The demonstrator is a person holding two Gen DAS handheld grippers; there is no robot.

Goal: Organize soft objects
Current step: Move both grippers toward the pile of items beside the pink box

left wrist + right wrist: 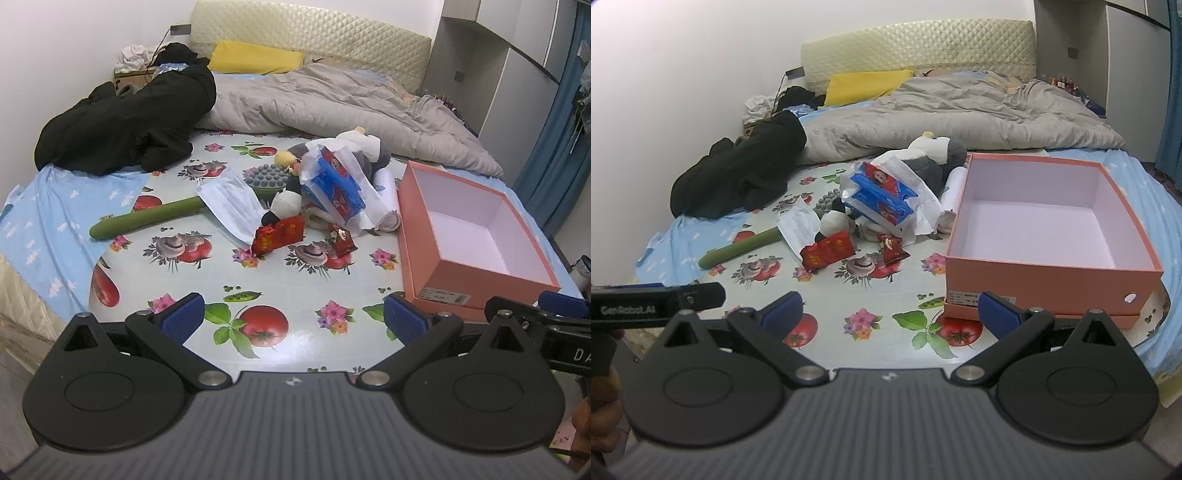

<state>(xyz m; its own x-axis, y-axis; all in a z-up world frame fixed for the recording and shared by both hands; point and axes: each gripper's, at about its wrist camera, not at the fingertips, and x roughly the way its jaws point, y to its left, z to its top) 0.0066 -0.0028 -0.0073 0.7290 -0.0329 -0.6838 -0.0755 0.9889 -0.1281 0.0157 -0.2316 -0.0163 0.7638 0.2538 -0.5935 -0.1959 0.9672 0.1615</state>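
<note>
Left wrist view: the left gripper (293,314) gapes wide and empty over the bed's bare near edge; the soft pile (325,184) sits mid-bed, pink box (476,280) at right.

Right wrist view: the right gripper (890,314), equally wide and empty, faces the box's near wall (1034,291); clear floral cloth (849,295) left of it.

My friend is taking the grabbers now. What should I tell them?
Left gripper and right gripper: jaws wide open, holding nothing, both above the flowered cloth.
The orange box sits on the right, nothing in it.
The pile beside it: plush toy, blue tissue pack, face mask, red packets, green cucumber toy.
Nothing sorted yet; everything still needs organizing.
</note>
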